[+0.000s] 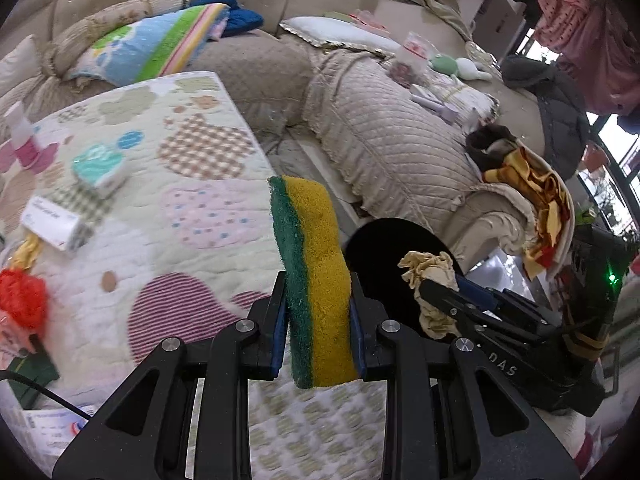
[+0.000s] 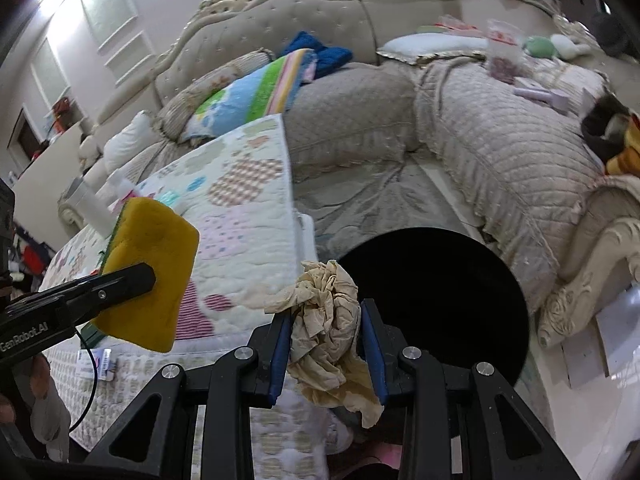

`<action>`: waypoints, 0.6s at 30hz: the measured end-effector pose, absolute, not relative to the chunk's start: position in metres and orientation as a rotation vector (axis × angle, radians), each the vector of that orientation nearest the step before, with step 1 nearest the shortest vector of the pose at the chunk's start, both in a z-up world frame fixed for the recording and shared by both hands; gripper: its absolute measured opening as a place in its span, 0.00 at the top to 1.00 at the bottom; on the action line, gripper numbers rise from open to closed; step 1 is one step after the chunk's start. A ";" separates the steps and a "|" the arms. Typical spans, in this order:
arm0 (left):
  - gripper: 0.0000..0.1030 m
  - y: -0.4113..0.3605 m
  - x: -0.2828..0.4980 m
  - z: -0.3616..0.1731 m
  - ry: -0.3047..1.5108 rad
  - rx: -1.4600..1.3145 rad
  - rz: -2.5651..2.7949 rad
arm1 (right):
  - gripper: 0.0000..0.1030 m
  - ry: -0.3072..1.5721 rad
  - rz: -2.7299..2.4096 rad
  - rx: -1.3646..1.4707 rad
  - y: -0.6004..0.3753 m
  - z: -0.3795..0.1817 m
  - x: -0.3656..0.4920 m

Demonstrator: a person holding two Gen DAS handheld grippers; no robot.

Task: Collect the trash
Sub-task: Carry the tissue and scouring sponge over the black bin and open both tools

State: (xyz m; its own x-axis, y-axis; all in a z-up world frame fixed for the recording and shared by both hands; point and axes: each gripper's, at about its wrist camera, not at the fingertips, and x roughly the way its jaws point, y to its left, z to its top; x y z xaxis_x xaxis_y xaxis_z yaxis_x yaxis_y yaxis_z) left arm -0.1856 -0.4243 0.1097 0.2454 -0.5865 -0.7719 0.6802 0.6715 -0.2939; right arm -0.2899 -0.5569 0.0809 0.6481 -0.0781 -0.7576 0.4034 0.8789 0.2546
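My left gripper [image 1: 319, 312] is clamped on a yellow-and-green sponge [image 1: 316, 280], blue pads pressing both broad faces, the sponge standing upright out of the jaws. My right gripper [image 2: 327, 334] is pinching a crumpled beige tissue [image 2: 326, 316], wadded between its pads with loose ends spilling above and below. Both are out past the edge of the quilt-covered surface [image 1: 192, 208], whose long edge runs away toward the sofa [image 1: 384, 136]. Between that edge and the sofa front there is a strip of pale floor [image 2: 368, 200], open but narrow. In that gap sits a round black bin [image 2: 440, 296], its mouth facing me and so dark I cannot tell what is in it. From the right wrist the tissue hangs at the bin's near rim; from the left wrist the sponge is just left of the opening, with the right gripper alongside. Back on the surface lie a small teal-and-white box [image 1: 100, 168], a flat white box [image 1: 54, 224] and something red and fluffy [image 1: 22, 300], all blurred.
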 end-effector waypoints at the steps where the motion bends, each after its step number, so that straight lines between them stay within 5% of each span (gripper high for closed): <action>1: 0.77 -0.429 -0.185 0.108 1.008 0.106 -0.879 | 0.68 0.828 -0.290 0.430 -0.560 0.079 -0.291; 18: 0.77 -0.484 -0.187 0.087 1.072 0.114 -0.955 | 0.68 0.848 -0.374 0.500 -0.605 0.057 -0.296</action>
